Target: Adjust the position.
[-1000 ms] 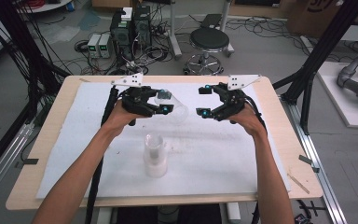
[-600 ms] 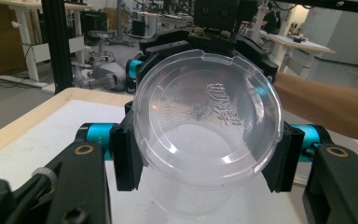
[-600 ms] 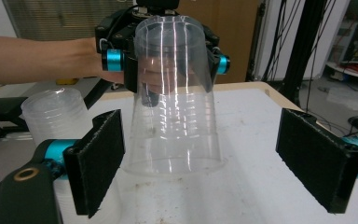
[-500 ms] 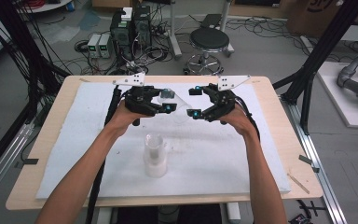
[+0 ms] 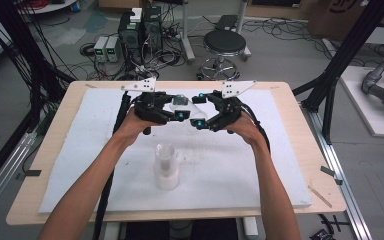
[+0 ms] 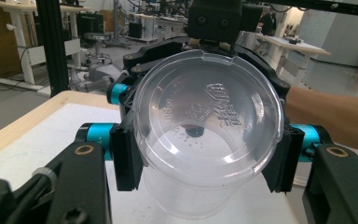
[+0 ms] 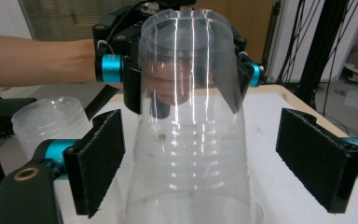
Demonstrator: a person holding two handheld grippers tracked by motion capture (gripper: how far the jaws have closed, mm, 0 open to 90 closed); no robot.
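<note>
1. Holding a clear plastic cup (image 6: 208,140) up off the table, the left gripper (image 5: 166,111) has its jaws clamped on the cup's walls near the closed bottom end; in the left gripper view the black pads (image 6: 126,156) press on both sides of it.

2. The cup lies level between the two hands in the high view (image 5: 182,104), above the far middle of the white foam mat (image 5: 80,150) that covers the wooden table (image 5: 40,150).

3. The right gripper (image 5: 206,116) faces it from the other side. In the right gripper view its jaws stand wide apart, one pad (image 7: 100,161) to each side of the cup (image 7: 191,140) and neither touching it.

4. The step in hand looks like a handover, or a two-handed pull: the cup's open mouth points toward the right gripper, which is lined up to take the wide end.

5. The next move likely calls for the right jaws to close evenly on the walls near the rim, gently enough not to buckle the thin plastic, while the left grip holds firm.

6. A stack of clear plastic cups (image 5: 166,166) stands upright on the mat nearer the person, well apart from the held cup.
</note>
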